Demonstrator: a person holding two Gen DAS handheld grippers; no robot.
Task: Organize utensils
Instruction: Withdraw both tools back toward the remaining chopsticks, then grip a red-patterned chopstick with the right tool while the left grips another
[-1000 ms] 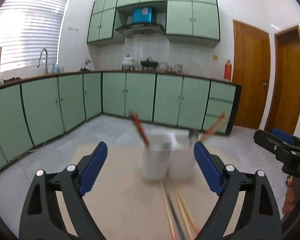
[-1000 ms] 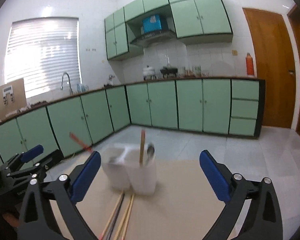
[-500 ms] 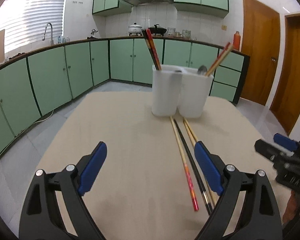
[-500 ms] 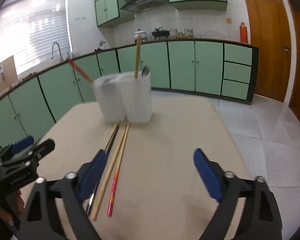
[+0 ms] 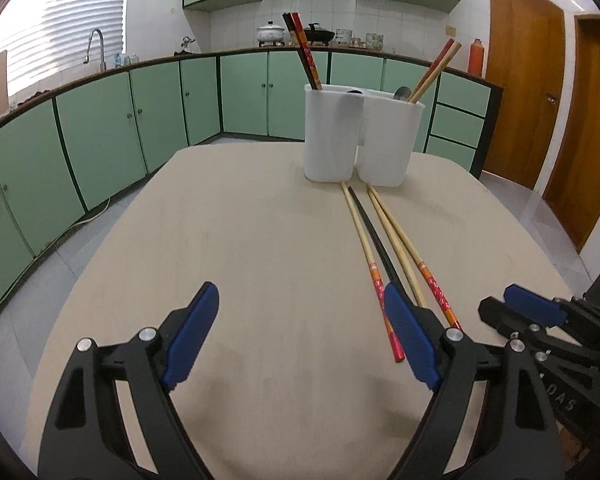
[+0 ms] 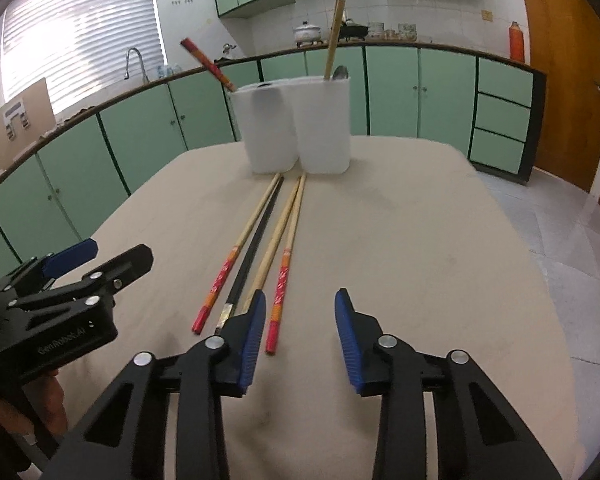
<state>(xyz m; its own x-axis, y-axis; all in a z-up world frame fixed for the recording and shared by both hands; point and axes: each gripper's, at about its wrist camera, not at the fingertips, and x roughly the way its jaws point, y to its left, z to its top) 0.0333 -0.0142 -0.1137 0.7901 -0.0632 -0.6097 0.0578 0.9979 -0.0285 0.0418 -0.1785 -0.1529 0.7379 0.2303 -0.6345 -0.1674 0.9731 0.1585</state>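
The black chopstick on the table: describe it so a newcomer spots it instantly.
Start at the twin white plastic holders on the beige table. Four chopsticks fan out in front; the black chopstick lies second from the left, the only dark one, with a pale metallic end.

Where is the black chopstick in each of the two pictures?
Left wrist view: the black chopstick lies on the table right of middle, second from the left of the four, its near end hidden behind a gripper finger.
Right wrist view: the black chopstick lies left of middle, again second from the left, its near end showing.
Shared landmark: the white holder at its far end.
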